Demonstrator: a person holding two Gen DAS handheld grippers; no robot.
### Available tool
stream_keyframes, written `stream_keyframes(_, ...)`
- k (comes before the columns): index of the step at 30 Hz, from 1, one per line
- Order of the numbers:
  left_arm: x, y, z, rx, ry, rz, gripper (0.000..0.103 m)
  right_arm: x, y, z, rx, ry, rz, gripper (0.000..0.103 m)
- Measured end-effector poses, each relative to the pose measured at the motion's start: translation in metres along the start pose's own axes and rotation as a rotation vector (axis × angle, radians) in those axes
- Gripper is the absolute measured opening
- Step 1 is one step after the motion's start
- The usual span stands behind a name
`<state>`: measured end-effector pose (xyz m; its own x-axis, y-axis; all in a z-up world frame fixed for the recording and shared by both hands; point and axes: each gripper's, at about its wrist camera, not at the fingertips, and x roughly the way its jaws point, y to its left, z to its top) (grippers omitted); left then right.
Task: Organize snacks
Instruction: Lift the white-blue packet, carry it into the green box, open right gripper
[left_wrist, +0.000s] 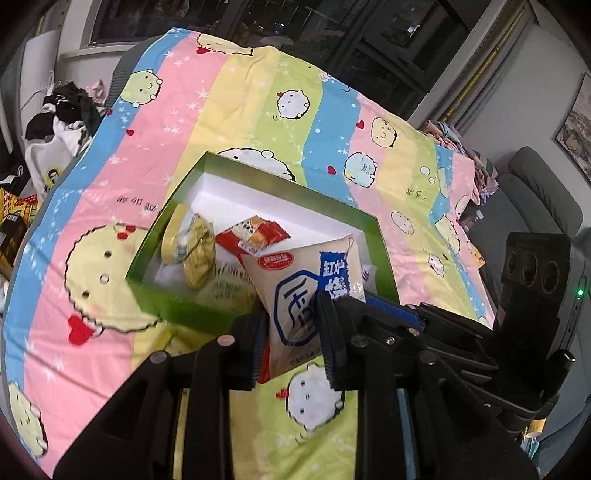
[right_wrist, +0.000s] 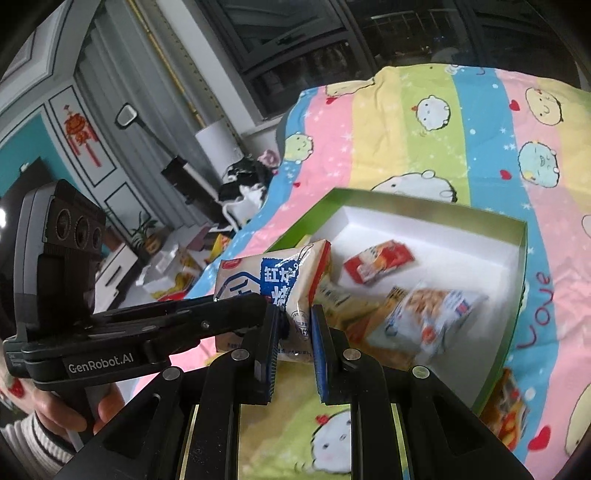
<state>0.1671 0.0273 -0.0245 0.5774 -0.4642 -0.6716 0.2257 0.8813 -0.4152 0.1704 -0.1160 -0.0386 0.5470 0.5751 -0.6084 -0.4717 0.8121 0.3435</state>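
A beige snack bag with blue print (left_wrist: 308, 291) hangs above the near edge of a green box (left_wrist: 229, 168) on the bed. My left gripper (left_wrist: 291, 332) is shut on its lower part. My right gripper (right_wrist: 293, 339) is shut on the same bag (right_wrist: 273, 277) from the other side, and shows as a black body at the right of the left wrist view. Inside the box lie a red packet (left_wrist: 255, 236), yellow packets (left_wrist: 192, 247) and a white-blue packet (right_wrist: 432, 314). The box wall shows in the right wrist view (right_wrist: 513, 314).
The box sits on a striped cartoon bedsheet (left_wrist: 229, 107). Another snack packet (right_wrist: 506, 406) lies on the sheet by the box's near right corner. Clothes (left_wrist: 62, 114) lie beyond the bed's left edge. A grey sofa (left_wrist: 543, 192) stands to the right.
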Motion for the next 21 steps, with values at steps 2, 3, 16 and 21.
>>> stream_keyframes(2, 0.008, 0.0, 0.006, 0.005, 0.006, 0.006, 0.025, 0.004, -0.006, 0.005, 0.007, -0.001, -0.008, 0.019)
stream_keyframes(3, 0.011, 0.0, 0.009, 0.01, 0.009, 0.01, 0.026, 0.007, -0.009, 0.007, 0.01, 0.0, -0.012, 0.019)
stream_keyframes(16, 0.058, 0.003, 0.02, 0.008, 0.084, 0.014, 0.028, 0.03, -0.043, 0.013, 0.06, 0.045, -0.07, 0.019)
stream_keyframes(21, 0.067, 0.003, 0.021, 0.005, 0.098, 0.028, 0.028, 0.032, -0.044, 0.013, 0.044, 0.052, -0.107, 0.019)
